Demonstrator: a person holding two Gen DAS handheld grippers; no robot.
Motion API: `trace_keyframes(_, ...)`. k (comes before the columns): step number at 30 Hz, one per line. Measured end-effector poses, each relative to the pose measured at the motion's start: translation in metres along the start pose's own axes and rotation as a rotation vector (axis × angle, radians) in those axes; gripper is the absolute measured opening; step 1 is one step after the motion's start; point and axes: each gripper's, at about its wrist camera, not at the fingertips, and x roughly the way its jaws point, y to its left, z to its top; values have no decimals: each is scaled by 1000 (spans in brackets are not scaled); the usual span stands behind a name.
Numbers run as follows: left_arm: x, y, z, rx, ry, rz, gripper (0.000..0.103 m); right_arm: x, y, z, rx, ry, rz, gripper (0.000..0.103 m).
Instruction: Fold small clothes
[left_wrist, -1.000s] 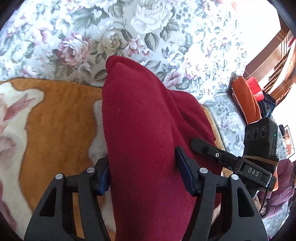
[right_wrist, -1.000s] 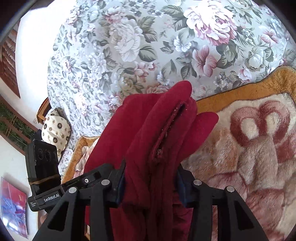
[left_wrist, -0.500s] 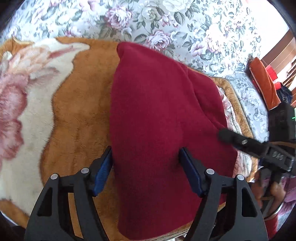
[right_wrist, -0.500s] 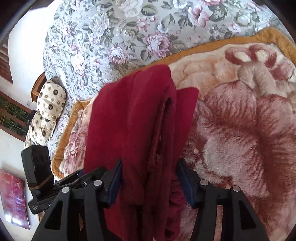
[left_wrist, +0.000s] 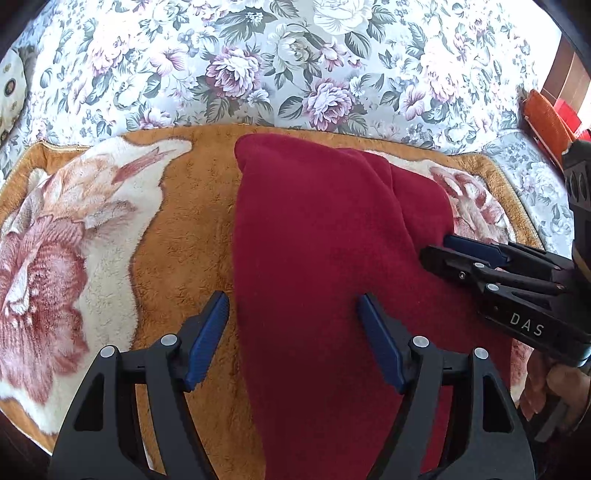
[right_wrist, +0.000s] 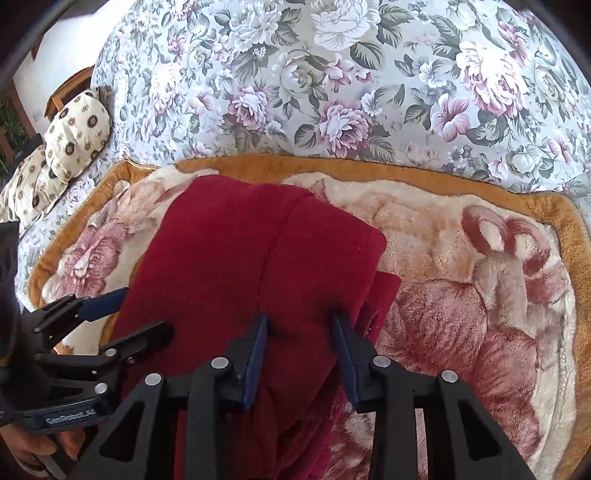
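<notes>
A dark red fleece garment (left_wrist: 317, 251) lies folded on a plush orange and cream blanket (left_wrist: 110, 229); it also shows in the right wrist view (right_wrist: 251, 251). My left gripper (left_wrist: 291, 306) is open, its jaws wide apart over the garment's near left edge. My right gripper (right_wrist: 301, 325) is open, with its fingertips pressed on the garment's near right part. The right gripper shows in the left wrist view (left_wrist: 447, 247) at the garment's right edge. The left gripper shows in the right wrist view (right_wrist: 144, 314) at the garment's left edge.
The blanket (right_wrist: 480, 280) lies on a bed with a floral sheet (right_wrist: 332, 92). Two patterned pillows (right_wrist: 70, 133) lie at the far left. An orange cloth (left_wrist: 543, 114) and a red item lie at the bed's far right edge.
The garment was held up between both grippers' jaws. It has come down flat onto the blanket, and both grippers have opened and let go of it.
</notes>
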Motion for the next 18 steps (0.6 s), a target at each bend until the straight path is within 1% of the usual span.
trace_keyframes(3,1,-3,0,6,-3,8,74,-6,4,3,-21,8,-13,33)
trace_keyframes(6,-2,-3,-1,7,-8,18,74,-26,11,-2,-34,-5,-18,34)
trace_keyframes(11,-10,-3,-7,14,-14,36,74,-56,25,-24,-57,-28,-7,34)
trace_keyframes(13,-13,-4,-10,23,-21,46,74,-52,29,-36,-80,-8,-35,34)
trace_keyframes(15,-17,-5,-12,25,-26,51,74,-39,27,-47,-84,22,-89,35)
trace_keyframes(18,-23,-9,-16,44,-41,82,74,-34,23,-54,-54,13,-84,36)
